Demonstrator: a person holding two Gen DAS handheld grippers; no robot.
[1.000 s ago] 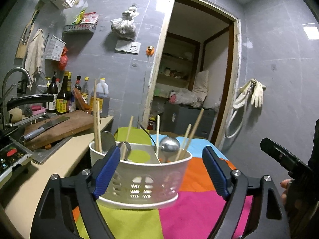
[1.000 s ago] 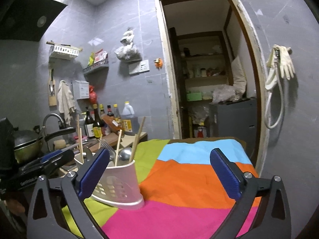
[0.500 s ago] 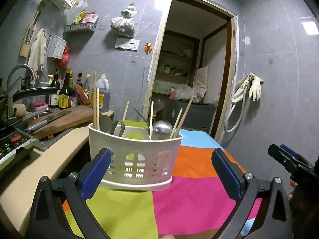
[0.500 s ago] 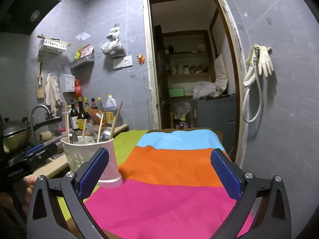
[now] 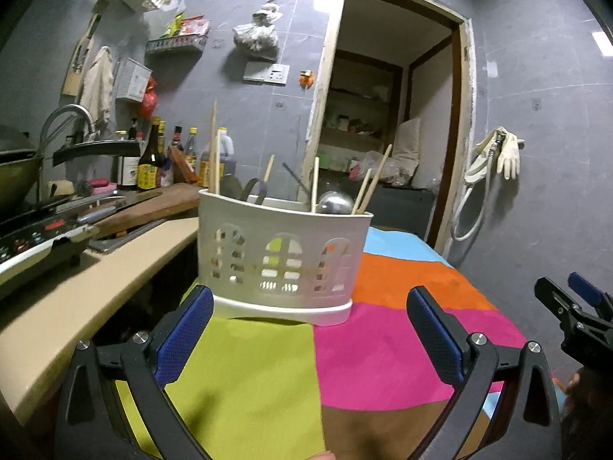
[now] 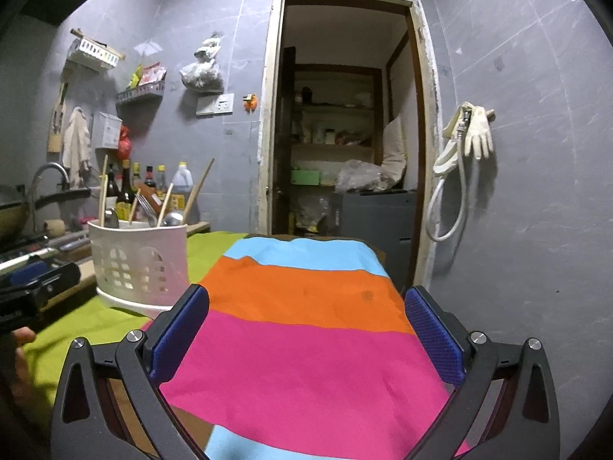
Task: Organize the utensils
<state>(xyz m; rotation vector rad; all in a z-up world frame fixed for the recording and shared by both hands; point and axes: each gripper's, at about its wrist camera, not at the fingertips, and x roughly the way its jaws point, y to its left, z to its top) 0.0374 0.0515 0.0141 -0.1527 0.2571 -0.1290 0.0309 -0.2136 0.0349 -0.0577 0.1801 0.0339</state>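
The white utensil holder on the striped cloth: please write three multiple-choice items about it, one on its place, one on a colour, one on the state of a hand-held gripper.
1. Which cloth stripe does the holder's base mostly stand on?
A. the green one
B. the blue one
C. bare wood

2. What colour are the pads of the hand-held grippers?
A. red
B. blue
C. yellow

3. How is the left hand-held gripper?
A. shut on the holder
B. shut on a chopstick
C. open, holding nothing

Key:
1 A: the white utensil holder sits at the far end of the green stripe, its right end over the pink.
2 B: the pads are dark blue in both views.
3 C: the left hand-held gripper has its jaws wide apart in front of the holder, touching nothing; they have just been opening.
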